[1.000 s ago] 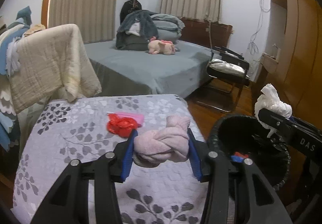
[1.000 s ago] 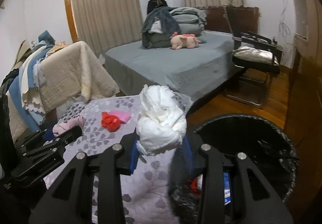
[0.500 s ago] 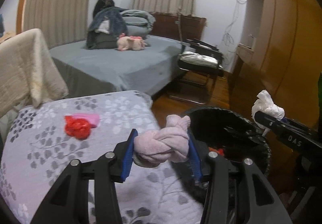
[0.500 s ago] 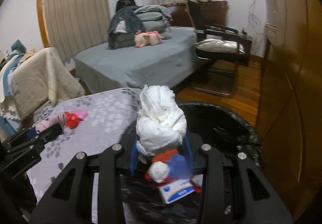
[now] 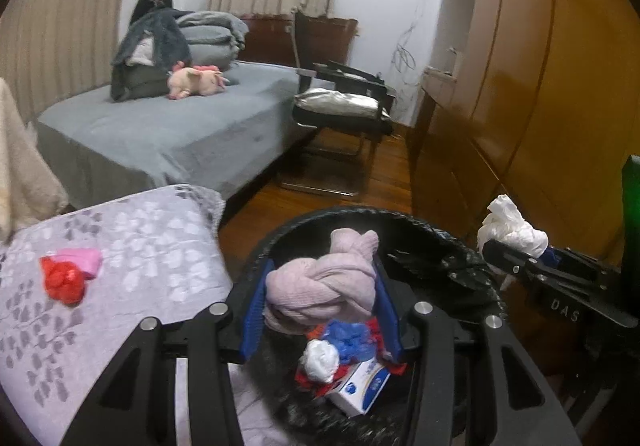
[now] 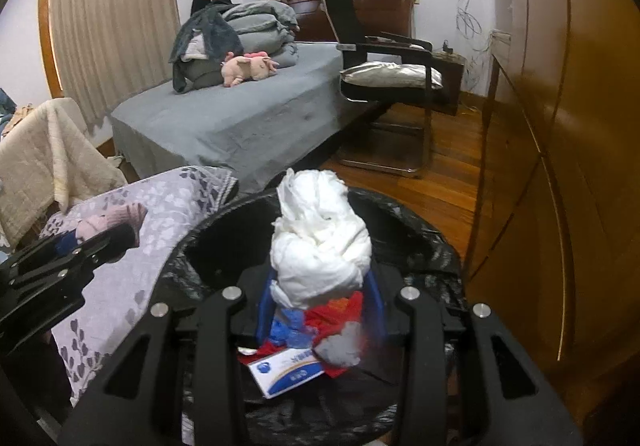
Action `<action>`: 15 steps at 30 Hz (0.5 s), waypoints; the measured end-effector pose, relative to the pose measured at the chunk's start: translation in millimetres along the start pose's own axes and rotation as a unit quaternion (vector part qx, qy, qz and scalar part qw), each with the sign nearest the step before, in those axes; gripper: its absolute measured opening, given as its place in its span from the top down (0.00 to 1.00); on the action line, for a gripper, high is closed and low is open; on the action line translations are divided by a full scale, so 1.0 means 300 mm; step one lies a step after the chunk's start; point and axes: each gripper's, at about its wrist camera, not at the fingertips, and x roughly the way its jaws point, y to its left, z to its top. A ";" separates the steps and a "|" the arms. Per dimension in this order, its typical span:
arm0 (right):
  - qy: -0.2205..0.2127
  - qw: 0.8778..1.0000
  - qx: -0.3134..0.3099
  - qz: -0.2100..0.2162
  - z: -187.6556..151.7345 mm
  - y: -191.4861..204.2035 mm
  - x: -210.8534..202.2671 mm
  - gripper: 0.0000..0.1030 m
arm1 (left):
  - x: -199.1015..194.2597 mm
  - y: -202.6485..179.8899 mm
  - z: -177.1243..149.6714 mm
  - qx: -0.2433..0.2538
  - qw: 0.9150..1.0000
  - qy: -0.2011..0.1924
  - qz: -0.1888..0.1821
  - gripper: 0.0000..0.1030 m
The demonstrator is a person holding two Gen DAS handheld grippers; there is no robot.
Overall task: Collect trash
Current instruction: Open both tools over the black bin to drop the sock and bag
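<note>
My left gripper (image 5: pixel 320 286) is shut on a knotted pink cloth wad (image 5: pixel 324 282), held over the black-lined trash bin (image 5: pixel 448 242). My right gripper (image 6: pixel 320 270) is shut on a crumpled white tissue wad (image 6: pixel 320 246), also above the bin (image 6: pixel 432 238). Inside the bin lie a white-and-blue box (image 6: pixel 286 372), red and blue scraps and a white ball (image 5: pixel 320 360). A red crumpled wad (image 5: pixel 64 282) and a pink piece (image 5: pixel 84 260) rest on the patterned quilt (image 5: pixel 140 246). The right gripper with its tissue (image 5: pixel 512 230) shows at the right of the left wrist view.
A grey bed (image 6: pixel 240 113) with piled bedding and a pink plush pig (image 6: pixel 248 67) stands behind. A black chair (image 6: pixel 392 81) with a silver cushion sits on the wooden floor. A wooden wardrobe (image 6: pixel 560 125) lines the right side. A beige blanket (image 6: pixel 44 157) hangs at left.
Both grippers have swung right from above the quilt to above the bin, still holding the pink wad and the white tissue. The bin's contents have come into view beneath them.
</note>
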 end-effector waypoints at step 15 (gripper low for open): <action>0.009 0.999 0.006 -0.039 -0.025 -0.082 0.068 0.19 | 0.109 -0.019 0.027 -0.007 0.998 0.013 -0.067 0.20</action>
